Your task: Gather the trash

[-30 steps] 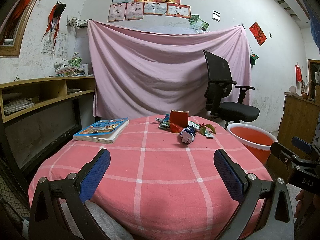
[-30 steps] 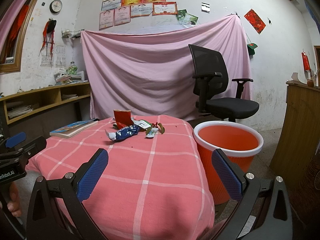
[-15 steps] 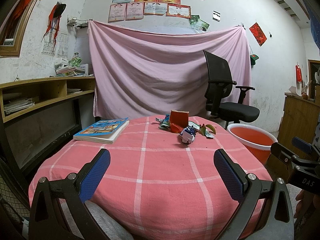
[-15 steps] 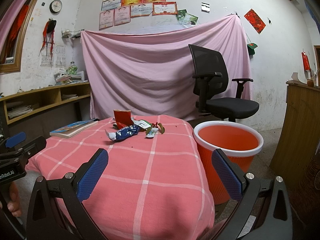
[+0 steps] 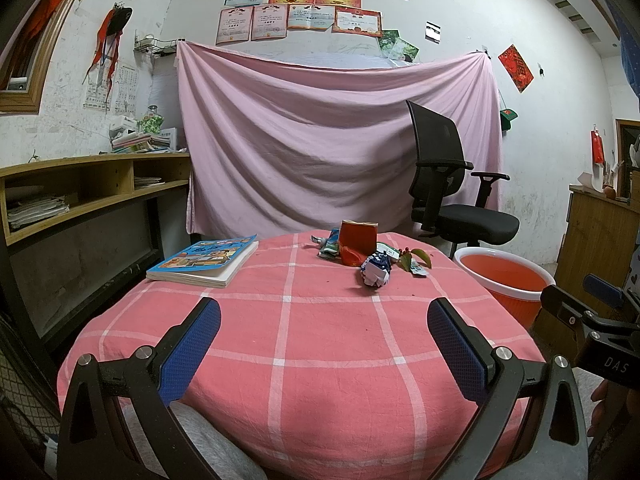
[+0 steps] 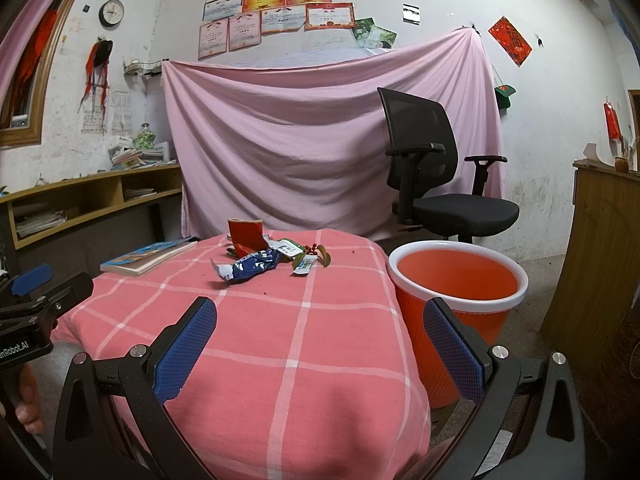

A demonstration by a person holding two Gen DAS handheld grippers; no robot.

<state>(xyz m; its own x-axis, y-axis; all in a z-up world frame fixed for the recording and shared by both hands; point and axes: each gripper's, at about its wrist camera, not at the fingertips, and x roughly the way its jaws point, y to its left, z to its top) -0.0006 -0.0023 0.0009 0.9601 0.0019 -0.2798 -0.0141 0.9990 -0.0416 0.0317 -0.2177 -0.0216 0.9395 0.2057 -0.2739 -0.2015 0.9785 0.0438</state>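
A small pile of trash lies at the far side of the pink checked table [image 5: 320, 344]: a red carton [image 5: 357, 235] [image 6: 245, 235], a crumpled blue and white wrapper [image 5: 376, 270] [image 6: 251, 265], small green and white wrappers [image 6: 303, 266] and a leafy twig with red berries [image 5: 416, 257]. An orange bin with a white rim [image 6: 456, 280] [image 5: 504, 276] stands on the floor right of the table. My left gripper [image 5: 320, 340] is open and empty over the near table edge. My right gripper [image 6: 320, 340] is open and empty near the table's right front corner.
A book [image 5: 206, 260] lies at the table's far left. A black office chair [image 6: 440, 184] stands behind the bin before a pink hanging sheet. Wooden shelves [image 5: 80, 192] run along the left wall. A wooden cabinet [image 6: 600, 264] stands at the right.
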